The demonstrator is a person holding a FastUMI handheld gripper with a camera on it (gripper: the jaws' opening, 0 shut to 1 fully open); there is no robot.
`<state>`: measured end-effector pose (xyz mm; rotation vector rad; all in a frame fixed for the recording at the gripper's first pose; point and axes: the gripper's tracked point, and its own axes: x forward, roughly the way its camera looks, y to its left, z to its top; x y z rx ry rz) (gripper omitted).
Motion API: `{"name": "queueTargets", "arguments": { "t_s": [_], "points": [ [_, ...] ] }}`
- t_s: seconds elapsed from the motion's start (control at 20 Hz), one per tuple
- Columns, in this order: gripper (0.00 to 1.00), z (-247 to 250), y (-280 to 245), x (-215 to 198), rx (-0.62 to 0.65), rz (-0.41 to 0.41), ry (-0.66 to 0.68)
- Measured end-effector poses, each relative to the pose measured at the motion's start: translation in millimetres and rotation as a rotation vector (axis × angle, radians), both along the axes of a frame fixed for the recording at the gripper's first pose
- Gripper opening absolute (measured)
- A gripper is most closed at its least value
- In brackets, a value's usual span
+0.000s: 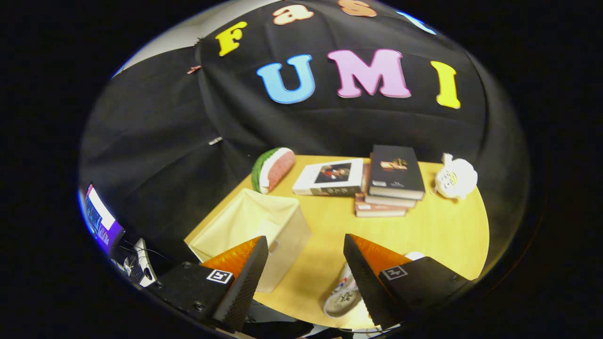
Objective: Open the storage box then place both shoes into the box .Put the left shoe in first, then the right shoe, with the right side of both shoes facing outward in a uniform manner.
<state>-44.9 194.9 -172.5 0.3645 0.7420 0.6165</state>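
A translucent storage box (264,226) sits on the yellow wooden surface (438,226), just ahead of the left finger, its top appearing open. A white shoe (343,296) lies beneath the right finger. The gripper (306,275) hangs above both, jaws spread wide and holding nothing. Beyond lie a watermelon-slice toy (273,168), stacked books (391,181) and a white piggy bank (455,178).

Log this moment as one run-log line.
gripper: open, empty | storage box: ahead of left finger, lid on | shoe: by right finger, on table
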Motion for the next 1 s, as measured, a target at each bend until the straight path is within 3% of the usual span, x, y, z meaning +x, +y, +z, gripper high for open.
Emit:
{"name": "queueTargets", "arguments": {
  "t_s": [0.2,0.4,0.6,0.75,0.9,1.0],
  "points": [
    [0.96,-79.1,-40.1,-33.8,-0.159,-0.075,0.107],
    [0.84,-141.2,-52.7,-67.6,-0.255,-0.070,0.219],
    [0.78,-188.4,-49.0,-73.1,-0.309,-0.055,0.273],
    [0.76,-219.4,-37.6,-55.5,-0.274,-0.123,0.325],
    [0.57,-237.2,-29.1,-32.9,-0.206,-0.215,0.345],
    [0.50,-243.3,-24.5,-23.3,-0.171,-0.257,0.342]
  ]
}}
